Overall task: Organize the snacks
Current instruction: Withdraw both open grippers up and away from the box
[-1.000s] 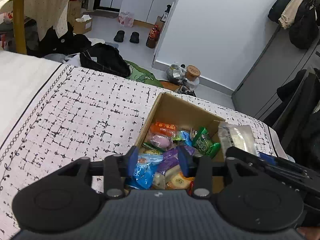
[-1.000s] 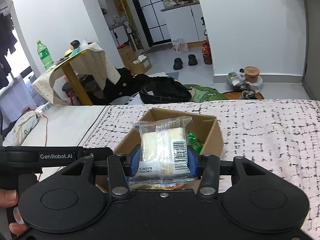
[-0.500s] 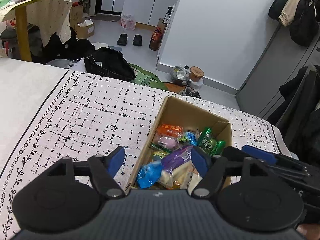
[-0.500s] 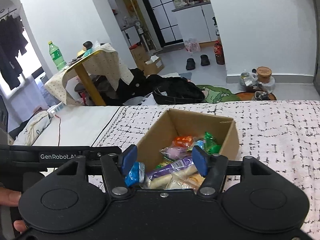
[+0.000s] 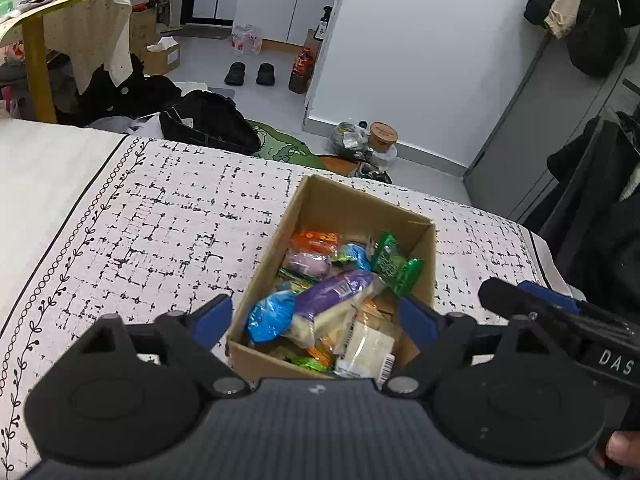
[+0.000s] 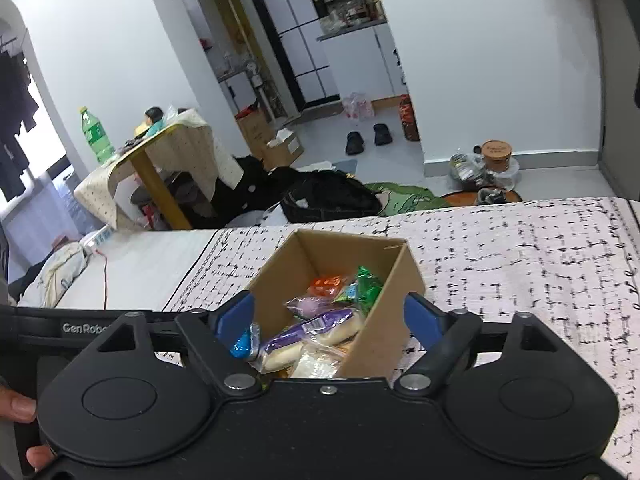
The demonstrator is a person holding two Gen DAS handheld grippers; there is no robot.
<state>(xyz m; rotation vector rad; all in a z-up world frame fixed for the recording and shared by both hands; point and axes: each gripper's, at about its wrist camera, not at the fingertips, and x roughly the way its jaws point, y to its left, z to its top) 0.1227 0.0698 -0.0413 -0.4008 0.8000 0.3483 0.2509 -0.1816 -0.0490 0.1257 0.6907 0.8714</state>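
Observation:
A brown cardboard box point(image 5: 362, 206) point(image 6: 386, 330) rests on the patterned bed cover, filled with several wrapped snacks. A purple packet point(image 5: 334, 292) point(image 6: 310, 326), a blue one point(image 5: 270, 318) and a clear bag of pale biscuits point(image 5: 366, 346) lie on top near the front. Green point(image 5: 390, 260) and orange point(image 5: 316, 238) packets sit toward the back. My left gripper point(image 5: 316, 322) hovers over the box's near end, jaws opening, gripping nothing. My right gripper point(image 6: 330, 318) hangs above the box too, its jaws also opening and empty. Its black body shows at the right of the left wrist view.
The white cover with black dashes point(image 5: 160, 232) spreads left of the box and right of it point(image 6: 520, 264). Past the bed edge lie a black bag point(image 5: 208, 126), a green rug, slippers point(image 5: 250, 74) and a covered yellow table point(image 6: 160, 160). A hand holds each handle.
Both grippers opened. The right one let go of the clear biscuit bag, which now lies in the box; the left released the blue and purple packets. Both pulled back a little from the box.

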